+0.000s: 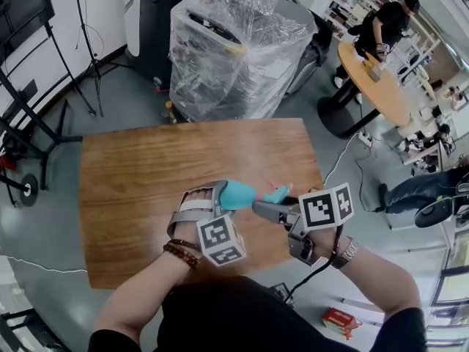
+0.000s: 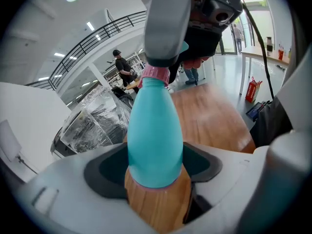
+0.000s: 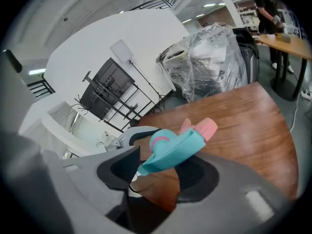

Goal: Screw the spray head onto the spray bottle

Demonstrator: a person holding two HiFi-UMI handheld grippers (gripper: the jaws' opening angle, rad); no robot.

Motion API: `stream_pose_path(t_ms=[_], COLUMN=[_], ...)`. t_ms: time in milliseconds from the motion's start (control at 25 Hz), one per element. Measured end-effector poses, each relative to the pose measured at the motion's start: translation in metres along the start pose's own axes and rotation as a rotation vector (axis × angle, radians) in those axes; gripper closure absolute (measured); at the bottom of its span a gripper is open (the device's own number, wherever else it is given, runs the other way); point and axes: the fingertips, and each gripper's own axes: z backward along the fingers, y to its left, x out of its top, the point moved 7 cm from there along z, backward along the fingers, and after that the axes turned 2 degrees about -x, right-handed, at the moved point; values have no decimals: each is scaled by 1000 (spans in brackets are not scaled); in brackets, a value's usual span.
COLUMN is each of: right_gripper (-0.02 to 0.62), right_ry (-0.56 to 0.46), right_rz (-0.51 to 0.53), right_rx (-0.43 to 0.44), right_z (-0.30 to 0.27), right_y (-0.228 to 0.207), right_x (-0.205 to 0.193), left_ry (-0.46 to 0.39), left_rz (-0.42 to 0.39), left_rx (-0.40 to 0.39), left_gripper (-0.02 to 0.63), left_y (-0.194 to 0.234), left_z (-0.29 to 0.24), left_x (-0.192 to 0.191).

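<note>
**Left gripper** (image 1: 218, 199): jaws set wide and clamped on the body of the spray bottle (image 2: 155, 130). A pad presses on each flank, near the bottle's base. The gripper is held low and angled downward, above the near part of the table.

**Spray bottle**: turquoise, tapering to its neck. It points out of the left jaws toward the right gripper (image 1: 265, 205) and is carried above the table, touching nothing else.

**Spray head** (image 3: 178, 147): turquoise, with a pink nozzle (image 3: 209, 127) and a pink collar (image 2: 155, 72). It sits at the bottle's neck, between the right gripper's jaws. How far it is threaded on cannot be told.

**Right gripper**: jaws spread wide on either side of the spray head. The pads stand off it, with a gap showing on one side. Its tips meet the left gripper's load nose to nose.

**Marker cubes**: one behind each pair of jaws, left (image 1: 220, 240) and right (image 1: 326, 206).

**Wooden table** (image 1: 146, 174): below both grippers, its top bare beyond them.

**Beaded bracelet** (image 1: 182, 254): on the wrist behind the left gripper.

**Wristwatch** (image 1: 347, 251): on the wrist behind the right gripper.

**Plastic-wrapped machine** (image 1: 234, 46): well beyond both grippers, past the far table edge.

**Round table** (image 1: 374, 79): far beyond the right gripper, with a person (image 1: 385, 24) standing at it.

**Red box** (image 1: 341, 320): on the floor, behind and below the right gripper.
</note>
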Motion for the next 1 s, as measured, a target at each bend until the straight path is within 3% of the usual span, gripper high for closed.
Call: stream_pose_path(t_ms=[360,520,600,1000], right_gripper=[396,434,506,534], right_ry=[33,41,27,68], right_rz=[146,269,331,649], right_rx=[-24,-101,-134,-206], right_z=[13,15,18,18], right_y=[8,9,10,22], right_x=[-1,0,1,-2], left_ry=[-26,-34,-37,-56], left_rz=[-14,-14,-20,-10], left_rx=[3,7,6,44], left_gripper=[238,238,238,236], left_y=[-5,-4,-5,2], left_z=[1,4,6,12], left_x=[0,3,4,2])
